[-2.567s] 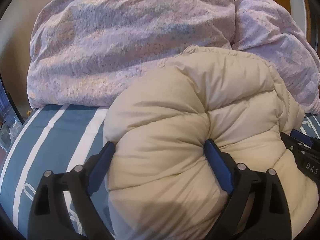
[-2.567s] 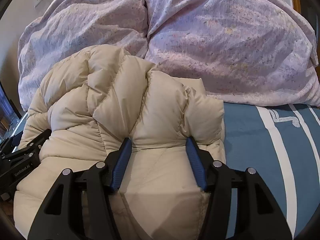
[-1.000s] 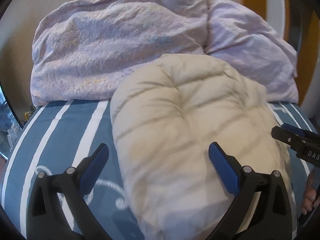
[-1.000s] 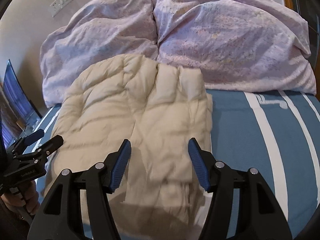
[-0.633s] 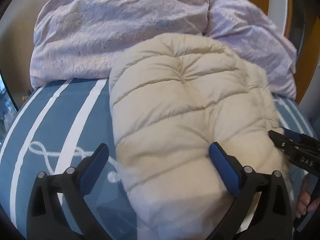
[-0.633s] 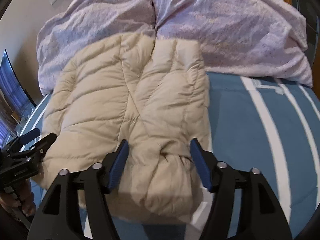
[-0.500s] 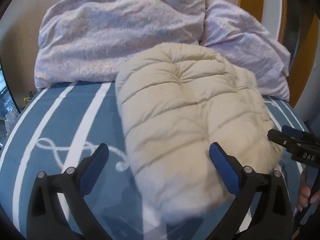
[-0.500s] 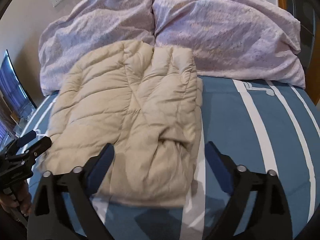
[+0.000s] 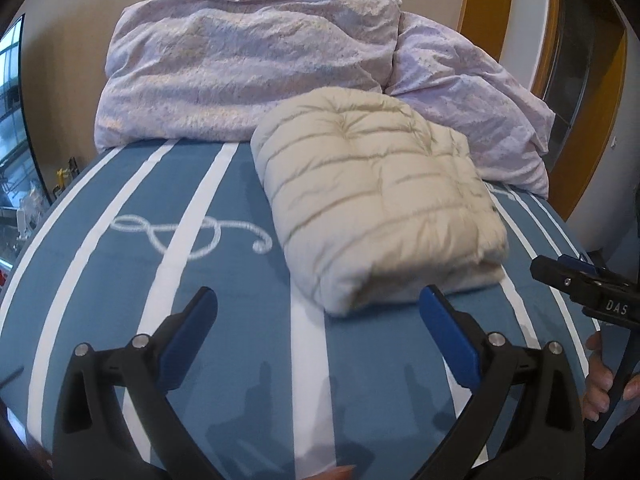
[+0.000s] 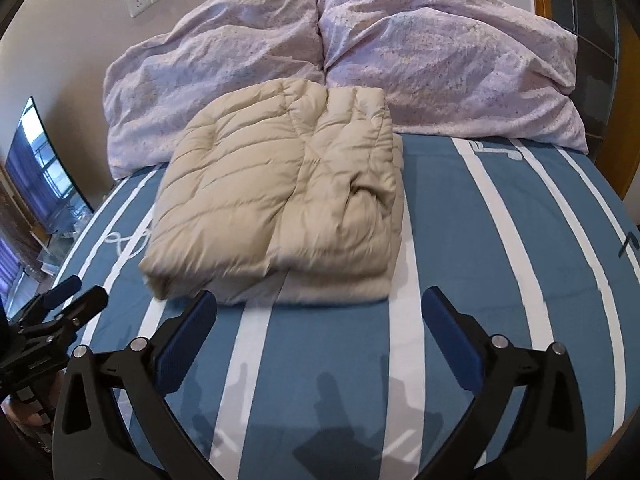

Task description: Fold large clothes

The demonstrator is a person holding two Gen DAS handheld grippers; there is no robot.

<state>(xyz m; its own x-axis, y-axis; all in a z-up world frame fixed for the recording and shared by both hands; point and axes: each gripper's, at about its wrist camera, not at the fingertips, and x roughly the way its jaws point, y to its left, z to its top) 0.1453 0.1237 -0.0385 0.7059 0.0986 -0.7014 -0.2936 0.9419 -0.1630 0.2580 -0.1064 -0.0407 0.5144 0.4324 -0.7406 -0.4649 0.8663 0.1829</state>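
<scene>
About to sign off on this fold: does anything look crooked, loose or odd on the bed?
Mostly tidy. The beige puffer jacket lies folded on the striped bedspread, but its right front corner is bunched and puckered, and lower layers stick out unevenly along the front edge. Both claws are open and clear.

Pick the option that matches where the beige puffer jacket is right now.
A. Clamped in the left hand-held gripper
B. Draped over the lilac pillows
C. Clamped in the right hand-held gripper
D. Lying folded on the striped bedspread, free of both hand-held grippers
D: the beige puffer jacket lies as a folded bundle on the striped bedspread, while the left hand-held gripper and right hand-held gripper both stand open short of it, holding nothing.
</scene>
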